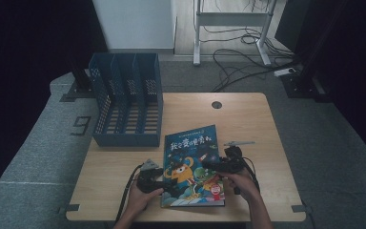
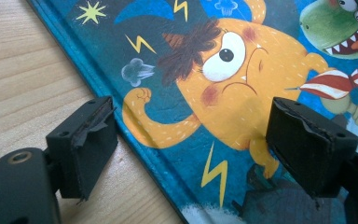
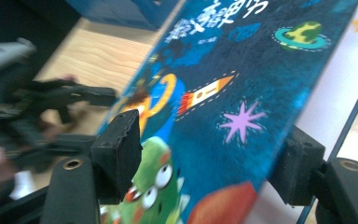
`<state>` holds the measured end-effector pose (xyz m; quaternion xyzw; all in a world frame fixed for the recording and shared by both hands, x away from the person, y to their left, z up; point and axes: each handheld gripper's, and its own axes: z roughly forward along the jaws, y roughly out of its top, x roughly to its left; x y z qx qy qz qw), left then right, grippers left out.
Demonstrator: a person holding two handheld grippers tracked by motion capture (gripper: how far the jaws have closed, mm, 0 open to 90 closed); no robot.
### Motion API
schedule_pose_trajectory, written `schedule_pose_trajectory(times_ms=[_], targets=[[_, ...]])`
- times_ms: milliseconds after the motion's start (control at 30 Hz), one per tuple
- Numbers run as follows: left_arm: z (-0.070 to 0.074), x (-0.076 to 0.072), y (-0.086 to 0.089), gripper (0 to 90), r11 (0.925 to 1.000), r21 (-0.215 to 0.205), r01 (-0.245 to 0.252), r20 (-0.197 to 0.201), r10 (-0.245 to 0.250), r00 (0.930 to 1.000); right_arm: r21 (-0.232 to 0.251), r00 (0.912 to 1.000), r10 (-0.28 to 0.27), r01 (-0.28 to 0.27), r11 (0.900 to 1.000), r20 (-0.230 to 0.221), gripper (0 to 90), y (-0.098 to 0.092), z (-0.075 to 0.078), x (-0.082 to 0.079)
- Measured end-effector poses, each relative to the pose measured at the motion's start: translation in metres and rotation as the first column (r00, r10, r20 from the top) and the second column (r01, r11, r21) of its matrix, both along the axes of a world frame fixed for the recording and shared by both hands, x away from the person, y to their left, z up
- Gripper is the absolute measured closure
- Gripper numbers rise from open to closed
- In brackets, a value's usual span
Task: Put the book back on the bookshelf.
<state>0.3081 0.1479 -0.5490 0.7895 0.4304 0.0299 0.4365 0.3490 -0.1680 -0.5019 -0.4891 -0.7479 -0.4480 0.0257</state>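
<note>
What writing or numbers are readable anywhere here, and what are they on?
"9": large dark numeral on the grey floor mat left of the wooden table.
Title of the blue cartoon picture book: large Chinese characters, too blurred to read reliably.
Round red sticker on the book's cover: too small.

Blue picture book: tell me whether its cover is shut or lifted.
Lifted: in the right gripper view the blue picture book's cover rises off a white page.
</note>
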Motion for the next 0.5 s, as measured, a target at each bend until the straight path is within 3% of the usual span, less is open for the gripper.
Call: schedule_pose_trajectory(times_ms=[33, 67, 100, 300, 500], targets=[[0.000, 0.000, 0.000, 16.5, 1.0000, 0.002, 0.003, 0.001, -0.003, 1.0000, -0.042, 0.9993, -0.016, 0.017, 0.999, 0.033, 33.4, 0.004, 0.000, 0.001], [0.000, 0.000, 0.000, 16.8, 1.0000, 0.002, 0.003, 0.001, -0.003, 1.0000, -0.042, 0.9993, -0.016, 0.017, 0.999, 0.033, 33.4, 0.004, 0.000, 0.001], [0.000, 0.000, 0.000, 16.9, 1.0000, 0.004, 0.004, 0.003, -0.004, 1.0000, -0.073, 0.9975, -0.034, 0.039, 0.997, 0.062, 34.4, 0.005, -0.001, 0.003], [0.000, -0.001, 0.000, 17.2, 0.9999, 0.016, 0.005, 0.011, -0.005, 0.9999, -0.075, 0.9935, -0.067, 0.074, 0.994, 0.092, 38.3, -0.001, -0.008, 0.014], [0.000, -0.002, -0.002, 17.4, 0.9994, 0.032, 0.007, 0.020, -0.008, 0.9998, -0.048, 0.9930, -0.080, 0.084, 0.995, 0.087, 41.0, -0.003, -0.018, 0.027]])
